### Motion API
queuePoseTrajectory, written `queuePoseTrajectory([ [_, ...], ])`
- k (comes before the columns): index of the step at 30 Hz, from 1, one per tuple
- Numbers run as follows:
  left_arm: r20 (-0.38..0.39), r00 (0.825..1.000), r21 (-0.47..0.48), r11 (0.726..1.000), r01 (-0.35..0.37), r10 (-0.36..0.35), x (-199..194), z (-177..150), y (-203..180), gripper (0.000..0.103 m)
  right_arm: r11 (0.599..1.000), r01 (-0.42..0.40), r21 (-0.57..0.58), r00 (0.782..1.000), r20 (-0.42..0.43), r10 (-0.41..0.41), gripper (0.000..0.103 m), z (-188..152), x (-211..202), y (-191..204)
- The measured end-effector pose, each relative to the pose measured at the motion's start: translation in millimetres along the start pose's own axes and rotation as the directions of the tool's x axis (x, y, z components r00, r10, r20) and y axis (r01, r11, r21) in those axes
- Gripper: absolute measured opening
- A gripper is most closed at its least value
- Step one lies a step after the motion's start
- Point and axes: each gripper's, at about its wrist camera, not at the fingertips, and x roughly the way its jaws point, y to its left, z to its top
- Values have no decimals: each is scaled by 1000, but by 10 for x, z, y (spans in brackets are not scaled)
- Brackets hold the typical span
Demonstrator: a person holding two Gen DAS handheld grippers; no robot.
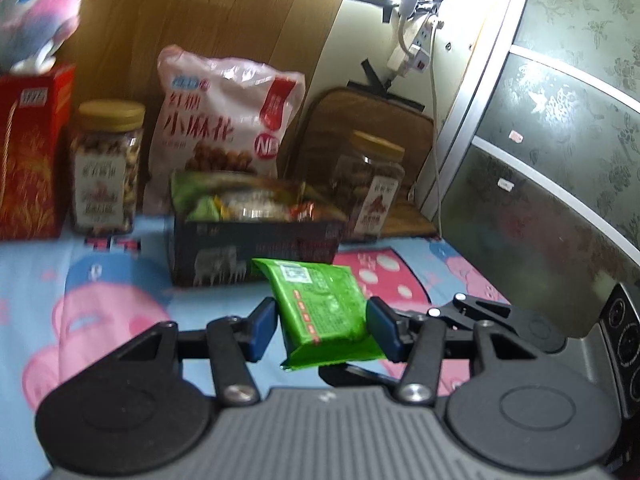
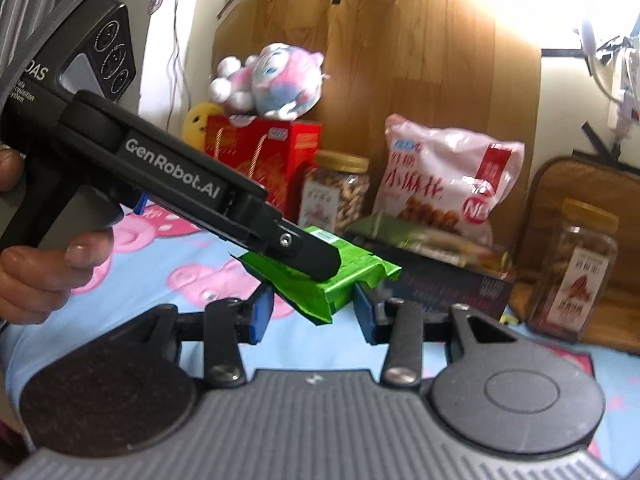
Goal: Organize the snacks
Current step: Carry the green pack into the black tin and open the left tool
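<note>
A green snack packet (image 1: 324, 312) sits between the blue pads of my left gripper (image 1: 322, 330), which is shut on it and holds it above the bedsheet. In the right wrist view the same packet (image 2: 340, 284) lies between the jaws of my right gripper (image 2: 310, 314), with the left gripper's body (image 2: 172, 184) reaching in from the left over it. The right jaws stand around the packet's end; I cannot tell if they pinch it. Behind stands a dark open box (image 1: 256, 256) holding several small snacks, also seen in the right wrist view (image 2: 448, 280).
At the back are a red gift box (image 1: 32, 152), a nut jar (image 1: 106, 166), a pink snack bag (image 1: 224, 120), and a second jar (image 1: 370, 184). A plush toy (image 2: 276, 80) lies on the red box. A cabinet door (image 1: 560, 140) stands at the right.
</note>
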Motion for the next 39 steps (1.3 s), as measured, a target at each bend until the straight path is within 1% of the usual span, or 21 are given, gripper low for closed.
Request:
queuePoseTrajectory([
  [8,43,999,30,999,-23,22,230,412,64,49,1000,24,-14,999,41,-23,46,235,272,-296],
  [14,50,998,31,999,-42,40,445,636,180,49,999,37,-7,998,51,-37,46,324,503,-477],
  [20,36,998,11,999,-52,52,707,766,286,49,999,46,23,998,43,-47,46,318,698,-638],
  [31,19,996,1,996,-84,84,1144,891,399,49,994,66,87,998,15,-68,46,271,1012,-894],
  [34,16,994,18,994,-107,106,1239,915,422,49,993,72,97,997,5,-73,46,259,1110,-941],
  [35,14,992,25,992,-127,127,1285,915,432,51,992,87,95,996,-7,-87,46,253,1161,-953],
  [36,10,987,25,987,-158,158,1331,913,446,57,989,112,92,994,-27,-110,46,245,1223,-968],
  [37,-1,981,19,980,-196,196,1383,907,467,58,985,138,103,990,-42,-135,46,225,1271,-992],
  [38,-11,977,17,977,-212,212,1412,895,486,58,981,151,125,988,-53,-145,46,204,1293,-1027],
  [39,-15,975,15,975,-222,222,1426,880,504,58,978,146,152,988,-63,-138,46,188,1294,-1065],
])
